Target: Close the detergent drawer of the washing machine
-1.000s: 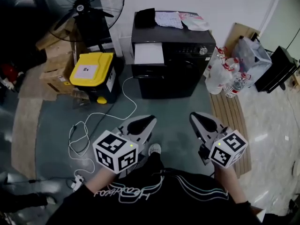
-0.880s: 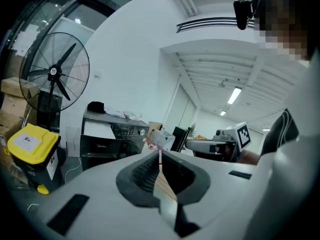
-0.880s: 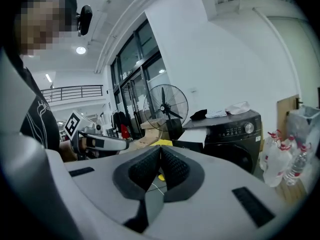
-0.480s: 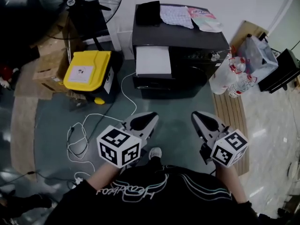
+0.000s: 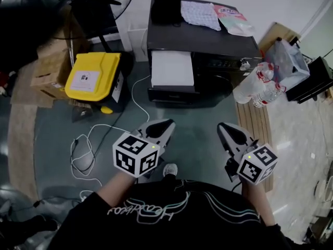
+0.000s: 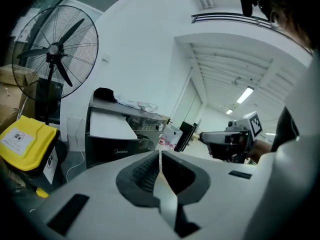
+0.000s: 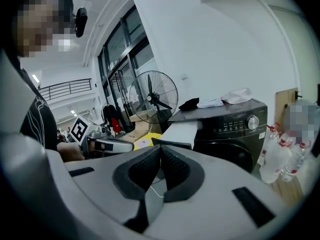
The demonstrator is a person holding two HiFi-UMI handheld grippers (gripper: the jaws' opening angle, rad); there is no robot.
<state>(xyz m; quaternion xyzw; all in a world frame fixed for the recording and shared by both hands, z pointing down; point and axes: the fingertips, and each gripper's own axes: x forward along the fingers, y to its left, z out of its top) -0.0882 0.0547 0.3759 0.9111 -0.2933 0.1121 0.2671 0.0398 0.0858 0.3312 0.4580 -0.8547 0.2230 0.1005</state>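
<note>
Standing back from the washing machine (image 5: 208, 51), person has it at 12 o'clock. Detergent drawer (image 5: 172, 69) is pulled out: a white slab sticking out of the upper-left front. Left gripper (image 5: 164, 126) and right gripper (image 5: 223, 130) are low in front of the torso, aimed at the machine, well apart from the drawer. Both jaw pairs are pressed together, nothing between them. Yellow-lidded box (image 5: 92, 77) at 10 o'clock, water bottles (image 5: 257, 87) at 2, white cable (image 5: 88, 139) on the floor at 9. Cloths (image 5: 200, 13) on the machine's top.
</note>
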